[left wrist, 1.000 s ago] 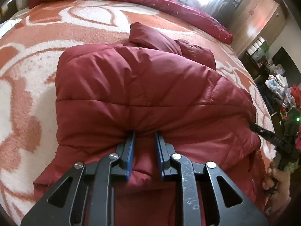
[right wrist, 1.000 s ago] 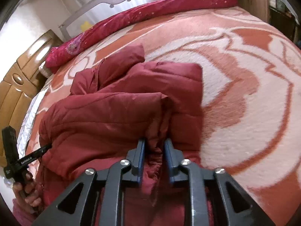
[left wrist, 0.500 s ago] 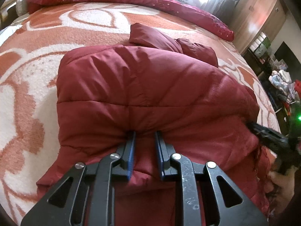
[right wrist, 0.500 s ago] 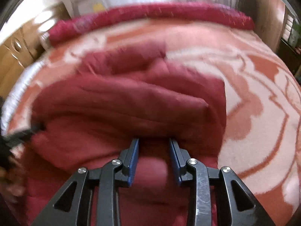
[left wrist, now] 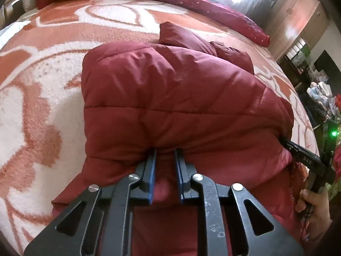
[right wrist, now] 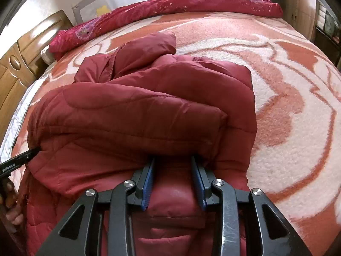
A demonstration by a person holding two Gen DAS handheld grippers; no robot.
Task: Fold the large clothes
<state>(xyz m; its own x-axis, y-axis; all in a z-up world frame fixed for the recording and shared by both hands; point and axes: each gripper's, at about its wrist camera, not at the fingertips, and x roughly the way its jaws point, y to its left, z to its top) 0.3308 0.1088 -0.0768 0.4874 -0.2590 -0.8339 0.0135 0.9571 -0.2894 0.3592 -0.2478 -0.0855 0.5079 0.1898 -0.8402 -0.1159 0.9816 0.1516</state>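
Note:
A dark red padded jacket lies bunched on the bed, its near part folded back over the rest; it also shows in the right wrist view. My left gripper is shut on the jacket's folded near edge, its tips buried in the fabric. My right gripper sits at the same fold further right, its jaws spread wider with puffy fabric bulging between them. Its fingertips are hidden under the fold. The right gripper also shows at the jacket's right end in the left wrist view.
An orange and white patterned blanket covers the bed. A rolled crimson quilt lies along the far edge. A wooden headboard stands at left, a wardrobe and cluttered shelves at right.
My right gripper's jaws have spread apart, loosening its grip on the fold. The folded part has moved further over the jacket. The left gripper stays clamped.

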